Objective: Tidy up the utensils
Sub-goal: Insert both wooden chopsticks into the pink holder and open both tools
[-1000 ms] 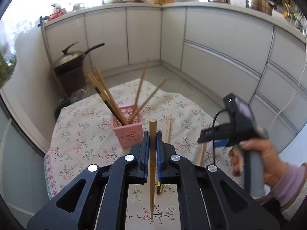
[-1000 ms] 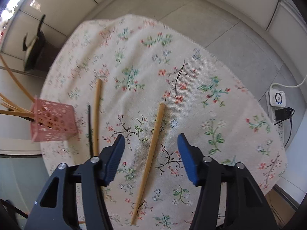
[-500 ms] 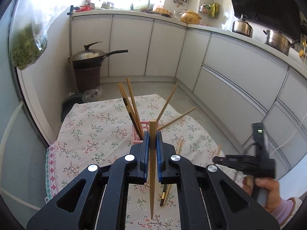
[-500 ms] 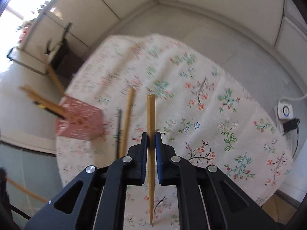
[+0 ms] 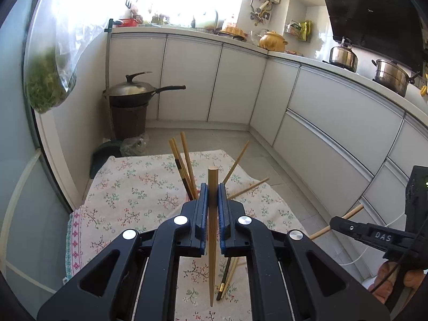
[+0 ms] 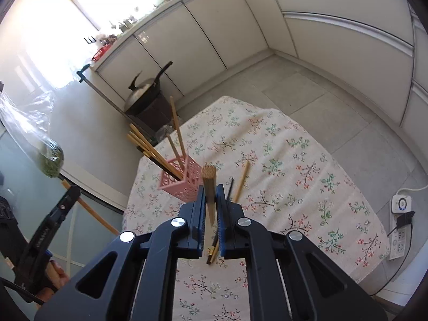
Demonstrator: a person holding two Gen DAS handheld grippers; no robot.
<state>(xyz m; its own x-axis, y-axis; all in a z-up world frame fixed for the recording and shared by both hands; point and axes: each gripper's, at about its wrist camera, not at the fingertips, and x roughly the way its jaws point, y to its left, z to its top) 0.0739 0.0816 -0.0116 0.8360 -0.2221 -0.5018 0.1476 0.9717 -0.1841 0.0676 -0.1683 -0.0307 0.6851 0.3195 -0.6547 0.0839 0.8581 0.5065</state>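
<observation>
My left gripper (image 5: 212, 195) is shut on a wooden chopstick (image 5: 212, 240) that stands upright above the floral tablecloth (image 5: 128, 192). My right gripper (image 6: 211, 195) is shut on another wooden chopstick (image 6: 210, 187), held above the cloth. A pink lattice holder (image 6: 182, 179) with several chopsticks (image 6: 149, 147) stands on the cloth just beyond and left of the right gripper. In the left wrist view the holder is mostly hidden behind the fingers; its chopsticks (image 5: 184, 160) stick up. One wooden chopstick (image 6: 242, 179) and a dark one (image 6: 230, 187) lie on the cloth.
The table (image 6: 294, 174) is low and round, with floor around it. A wok on a dark stand (image 5: 131, 99) is by the wall behind. White cabinets (image 5: 321, 123) curve around. A bag of greens (image 5: 50, 80) hangs at left. A power strip (image 6: 401, 230) lies on the floor at right.
My right gripper closed on the chopstick that lay on the cloth and lifted it. Both grippers rose and tilted up, each holding its chopstick.
</observation>
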